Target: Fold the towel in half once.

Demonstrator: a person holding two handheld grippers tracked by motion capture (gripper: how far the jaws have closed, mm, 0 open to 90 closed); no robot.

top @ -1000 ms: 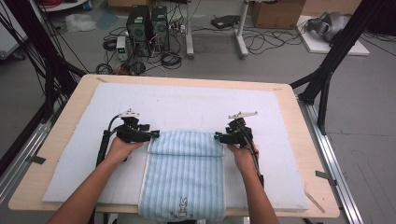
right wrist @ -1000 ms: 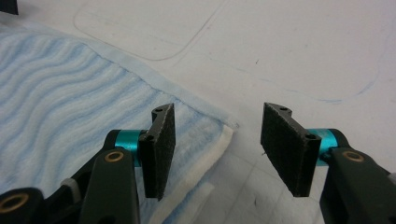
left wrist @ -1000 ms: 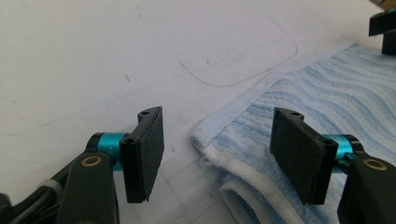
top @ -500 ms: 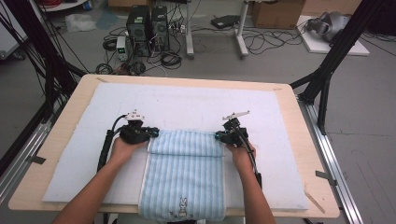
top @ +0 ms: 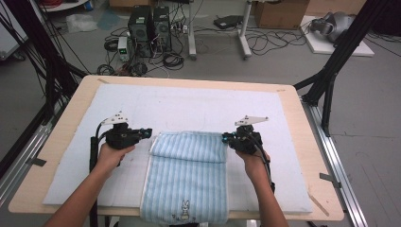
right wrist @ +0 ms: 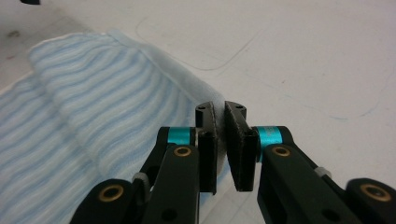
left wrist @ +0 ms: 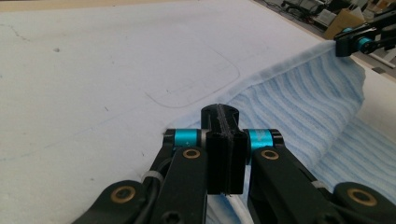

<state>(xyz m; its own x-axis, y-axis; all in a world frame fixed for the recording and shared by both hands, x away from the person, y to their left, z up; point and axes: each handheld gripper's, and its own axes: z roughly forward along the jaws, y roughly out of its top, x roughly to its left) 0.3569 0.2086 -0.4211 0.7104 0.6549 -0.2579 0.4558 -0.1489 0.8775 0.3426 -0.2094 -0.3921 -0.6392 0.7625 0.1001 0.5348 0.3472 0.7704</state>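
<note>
The blue striped towel (top: 187, 177) lies on the white mat (top: 198, 106) covering the surface (top: 312, 156), its near end with a small rabbit motif hanging at the near edge and its far edge raised into a soft roll. The left claw (top: 147, 134) has just been closing and is now pressed together on the far left corner of the towel; in the left gripper view the pads (left wrist: 223, 140) meet with cloth running under and beside them. The right claw (top: 226, 138) has likewise just been closing and pinches the far right corner, a thin fold of white-edged cloth showing between its pads (right wrist: 209, 140) in the right gripper view.

Judging from this, a fold of the far edge toward the near side is in hand. The risks lie in the grips: each claw seems to hold only a sliver of hem, so a quick pull could slip a corner free and drop one side. If the two hands travel unevenly, the fold would land skewed. The near end already overhangs the surface, so dragging rather than lifting could pull the whole towel off toward the person.
</note>
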